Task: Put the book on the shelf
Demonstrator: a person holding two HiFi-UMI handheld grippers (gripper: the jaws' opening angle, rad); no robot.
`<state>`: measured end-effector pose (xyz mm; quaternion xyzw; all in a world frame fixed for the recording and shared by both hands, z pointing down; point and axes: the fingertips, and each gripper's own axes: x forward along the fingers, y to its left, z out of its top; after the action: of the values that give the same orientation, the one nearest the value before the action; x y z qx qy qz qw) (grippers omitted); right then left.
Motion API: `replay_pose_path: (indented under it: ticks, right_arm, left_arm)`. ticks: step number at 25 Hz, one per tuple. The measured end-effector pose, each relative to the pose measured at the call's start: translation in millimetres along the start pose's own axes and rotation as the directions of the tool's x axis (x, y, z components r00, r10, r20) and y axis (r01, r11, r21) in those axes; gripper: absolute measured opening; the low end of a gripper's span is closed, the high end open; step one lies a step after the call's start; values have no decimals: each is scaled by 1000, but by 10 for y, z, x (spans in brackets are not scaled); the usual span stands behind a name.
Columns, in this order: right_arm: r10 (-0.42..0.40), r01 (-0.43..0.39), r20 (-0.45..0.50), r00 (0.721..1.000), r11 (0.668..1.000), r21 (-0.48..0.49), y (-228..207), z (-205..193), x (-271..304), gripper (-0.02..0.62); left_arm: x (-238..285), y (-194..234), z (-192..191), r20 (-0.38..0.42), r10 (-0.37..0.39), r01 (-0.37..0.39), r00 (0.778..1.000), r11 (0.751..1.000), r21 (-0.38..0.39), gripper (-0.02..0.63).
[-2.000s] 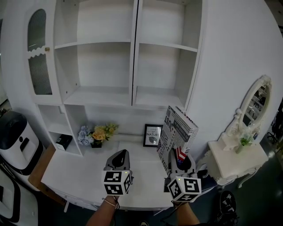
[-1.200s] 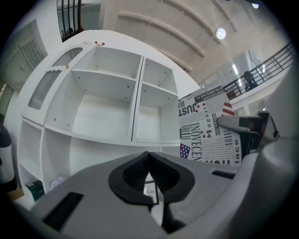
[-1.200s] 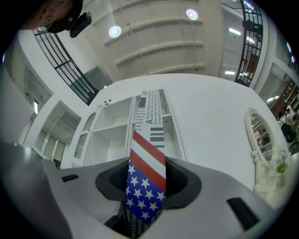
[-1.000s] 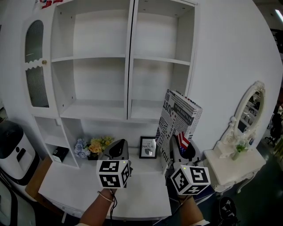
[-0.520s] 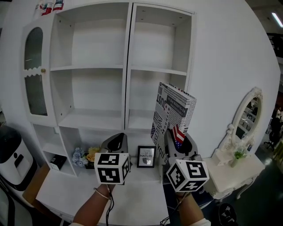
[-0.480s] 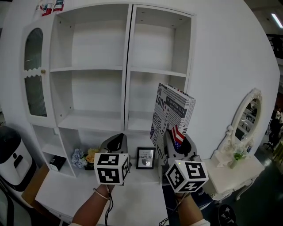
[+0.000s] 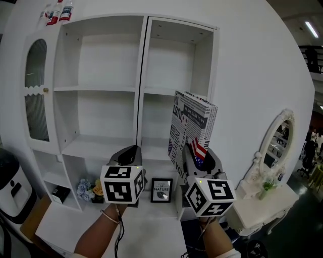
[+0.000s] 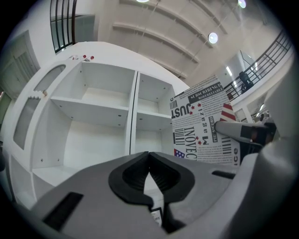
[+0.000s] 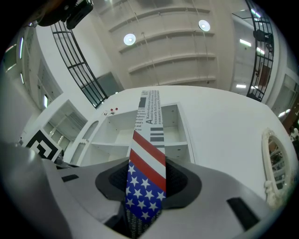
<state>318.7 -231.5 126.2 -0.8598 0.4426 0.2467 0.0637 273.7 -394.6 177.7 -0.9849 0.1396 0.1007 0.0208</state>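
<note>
The book, black-and-white newsprint cover with a stars-and-stripes spine, stands upright in my right gripper. It hangs in front of the right column of the white shelf unit, at the height of the middle shelf board. In the right gripper view the flag spine runs up between the jaws of my right gripper, which press on it from both sides. My left gripper floats to the left of the book, apart from it. The left gripper view shows my left gripper shut on nothing, with the book to its right.
A small framed picture and a flower pot stand at the back of the white desk. Right of the desk stands a white dresser with an oval mirror. Bottles sit on top of the unit. All shelf compartments are bare.
Both grippers have risen from just above the desk; the book has gone up with the right one to middle-shelf height and stands more upright. The head view has tilted upward.
</note>
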Motion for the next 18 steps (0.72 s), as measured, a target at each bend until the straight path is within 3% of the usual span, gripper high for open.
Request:
replay_pose_path:
  ticks: [18]
  right_arm:
    - [-1, 2, 57, 998, 1000, -21, -84, 448, 464, 169]
  left_arm:
    - [305, 135, 409, 31, 27, -28, 999, 999, 42, 8]
